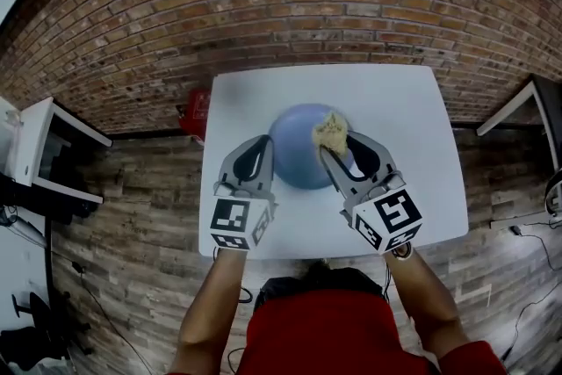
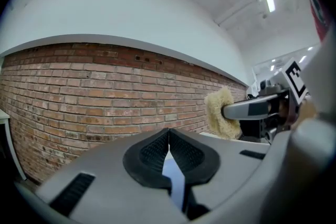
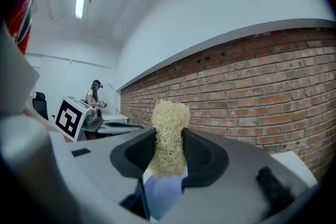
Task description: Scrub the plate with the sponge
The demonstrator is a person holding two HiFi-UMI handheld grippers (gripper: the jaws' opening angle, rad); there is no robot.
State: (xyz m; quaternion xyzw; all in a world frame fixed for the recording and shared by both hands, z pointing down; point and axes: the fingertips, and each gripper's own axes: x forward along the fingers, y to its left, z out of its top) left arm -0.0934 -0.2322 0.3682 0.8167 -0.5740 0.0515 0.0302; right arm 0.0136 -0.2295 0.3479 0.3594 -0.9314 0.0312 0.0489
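Observation:
A blue plate (image 1: 299,155) lies on the white table (image 1: 404,110). My right gripper (image 1: 332,145) is shut on a pale yellow fibrous sponge (image 1: 331,132), which it holds over the plate's far right part. The right gripper view shows the sponge (image 3: 169,128) pinched upright between the black pads and sticking out past them. My left gripper (image 1: 263,140) hangs at the plate's left edge. Its pads (image 2: 157,149) meet at the tips with nothing between them. A strip of the blue plate (image 2: 172,176) shows through the gap below. The sponge (image 2: 219,113) appears at the right of the left gripper view.
A brick wall (image 1: 263,4) runs behind the table. A red object (image 1: 195,111) sits on the floor at the table's far left corner. A white shelf unit (image 1: 39,149) stands at the left, another table's edge (image 1: 514,101) at the right. A person (image 3: 95,94) stands far off.

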